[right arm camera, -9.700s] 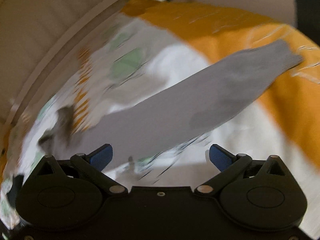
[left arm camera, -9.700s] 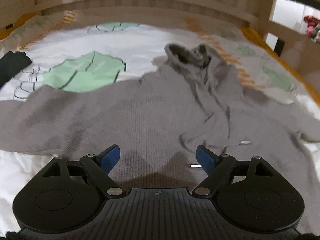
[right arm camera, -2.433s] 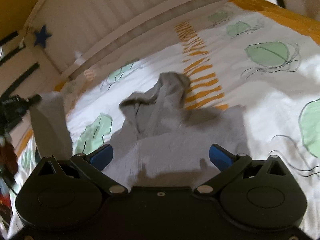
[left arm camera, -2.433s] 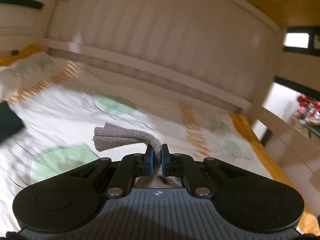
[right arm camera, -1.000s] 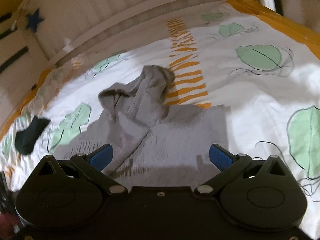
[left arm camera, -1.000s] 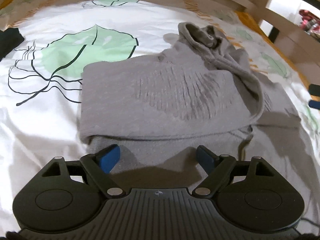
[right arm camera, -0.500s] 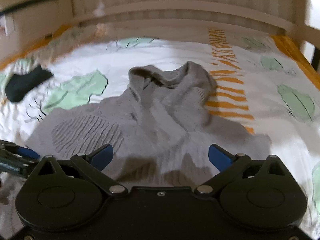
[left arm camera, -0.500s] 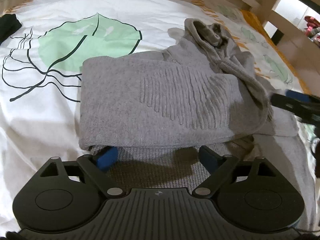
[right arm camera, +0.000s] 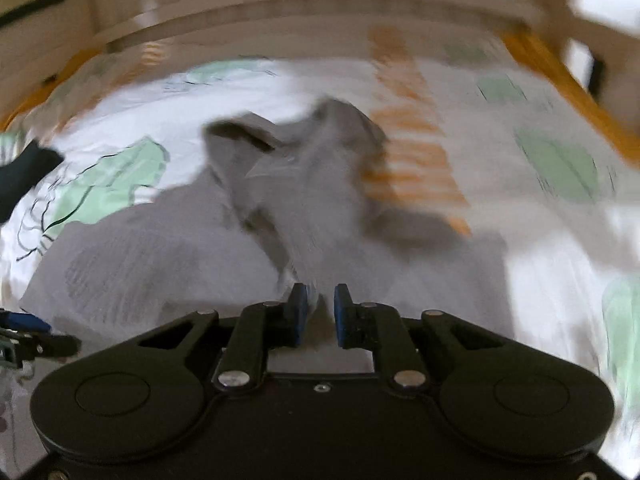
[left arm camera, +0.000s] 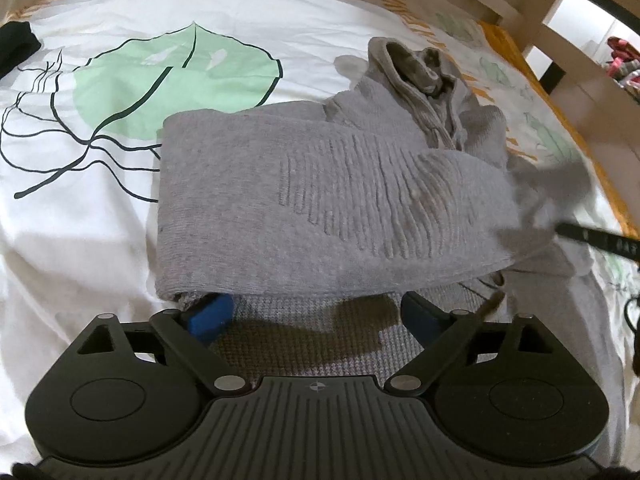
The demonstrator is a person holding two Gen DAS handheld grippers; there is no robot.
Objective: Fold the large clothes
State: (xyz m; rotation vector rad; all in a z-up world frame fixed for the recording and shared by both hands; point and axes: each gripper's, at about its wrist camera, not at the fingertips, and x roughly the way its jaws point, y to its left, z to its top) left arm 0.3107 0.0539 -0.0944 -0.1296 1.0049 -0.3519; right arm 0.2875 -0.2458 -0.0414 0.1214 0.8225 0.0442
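A bed fills both views, covered by a white sheet [left arm camera: 100,264] printed with large pale green leaves outlined in black, and with bands of orange stripes toward the far side. A pale slatted headboard [right arm camera: 320,12] curves across the top of the right wrist view. An orange edge of bedding [left arm camera: 560,116] runs along the far right side of the bed, and beyond it stands pale wooden furniture [left arm camera: 592,92] with a bright opening behind.

A grey knitted hooded sweater [left arm camera: 340,200] lies in the middle of the bed. One sleeve is folded across its chest in a broad band, and the hood [left arm camera: 416,64] sits crumpled at the far end. A dark piece of cloth [left arm camera: 16,44] lies on the sheet at the far left, well apart from the sweater.

The left tool [left arm camera: 316,314] hovers at the near edge of the sweater, its blue pads spread wide, having just been opening; the sleeve's near fold lies at the left pad, nothing gripped.

The right tool [right arm camera: 320,312] has just been closing. The right wrist view is heavily blurred, but its pads stand close together with grey sweater fabric pinched between them, at the sweater's near right side. Its dark arm shows at the right edge of the left wrist view.
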